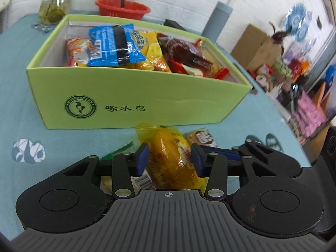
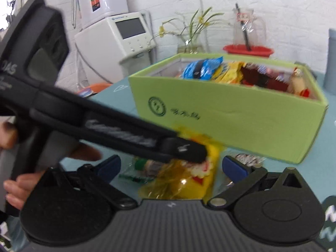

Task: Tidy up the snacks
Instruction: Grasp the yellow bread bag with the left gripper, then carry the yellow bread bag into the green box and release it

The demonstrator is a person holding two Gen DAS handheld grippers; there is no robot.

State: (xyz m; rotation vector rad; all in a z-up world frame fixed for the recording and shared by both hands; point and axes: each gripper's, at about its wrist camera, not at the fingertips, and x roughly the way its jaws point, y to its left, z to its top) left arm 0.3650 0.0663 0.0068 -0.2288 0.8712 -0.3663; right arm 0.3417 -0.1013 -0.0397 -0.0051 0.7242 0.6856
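Note:
A lime green box [image 1: 136, 105] [image 2: 241, 126] on the teal tablecloth holds several snack packets, with a blue one [image 1: 113, 46] on top. In front of it lies a yellow snack packet [image 1: 168, 168] [image 2: 189, 184]. My left gripper [image 1: 170, 157] has its blue pads pressed on both sides of that packet. In the right wrist view the left gripper [image 2: 197, 153] reaches in from the left, held by a hand, its tip on the packet. My right gripper [image 2: 171, 168] stands wide open around the same packet, pads well clear of it.
A brown-white packet [image 1: 201, 136] [image 2: 247, 159] and a green wrapper [image 1: 119, 151] lie beside the yellow one. Behind the box stand a red basket [image 1: 122, 8], a glass vase [image 1: 54, 6] and a grey bottle [image 1: 218, 19]. The table edge curves away on the right.

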